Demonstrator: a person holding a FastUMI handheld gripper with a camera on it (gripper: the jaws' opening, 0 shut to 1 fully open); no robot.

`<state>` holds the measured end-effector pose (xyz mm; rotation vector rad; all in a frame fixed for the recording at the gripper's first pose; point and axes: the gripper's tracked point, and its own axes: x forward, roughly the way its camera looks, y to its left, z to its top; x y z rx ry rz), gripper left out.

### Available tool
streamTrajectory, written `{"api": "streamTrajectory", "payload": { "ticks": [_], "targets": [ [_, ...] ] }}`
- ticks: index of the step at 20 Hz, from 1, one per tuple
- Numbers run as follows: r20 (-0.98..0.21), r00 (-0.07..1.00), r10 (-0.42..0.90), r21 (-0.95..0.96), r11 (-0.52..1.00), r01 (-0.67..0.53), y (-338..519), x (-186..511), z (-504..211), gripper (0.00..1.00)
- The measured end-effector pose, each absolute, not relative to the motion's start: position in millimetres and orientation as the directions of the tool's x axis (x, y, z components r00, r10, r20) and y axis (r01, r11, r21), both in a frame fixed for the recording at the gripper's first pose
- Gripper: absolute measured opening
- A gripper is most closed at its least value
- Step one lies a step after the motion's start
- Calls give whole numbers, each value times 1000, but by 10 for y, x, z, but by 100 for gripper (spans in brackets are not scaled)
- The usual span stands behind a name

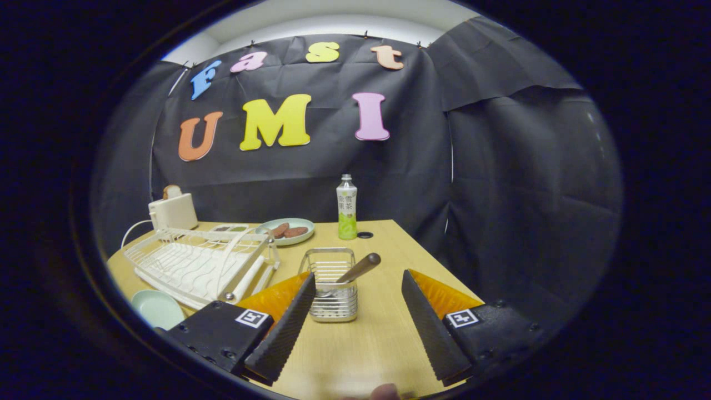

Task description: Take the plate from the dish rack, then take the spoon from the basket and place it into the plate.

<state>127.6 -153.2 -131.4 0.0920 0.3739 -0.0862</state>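
A pale green plate (157, 308) lies flat on the wooden table (383, 344), in front of the white dish rack (200, 261) and left of my left finger. A small wire basket (331, 285) stands just ahead of my fingers, close to the left one. The spoon (358, 269) leans in it, its brown handle sticking up toward the right. My gripper (358, 276) is open, fingers spread wide, nothing between them but the basket's near side.
Behind the rack sit a white toaster (173, 211) and a green plate with brown food (286, 231). A green drink bottle (346, 208) stands at the table's far edge beside a round hole (365, 235). A fingertip shows below the fingers.
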Motion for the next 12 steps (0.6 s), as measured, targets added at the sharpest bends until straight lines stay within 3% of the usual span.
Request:
{"api": "streamTrajectory", "payload": {
  "ticks": [2,7,12],
  "targets": [
    [-384,922,-46,99,991,91,-1559,1392,-1403,100],
    [-378,926,23,159,986,41,-1454,1556,-1427,76],
    [-385,921,54,171,985,14,-1402,1639,-1451,40]
  ]
}}
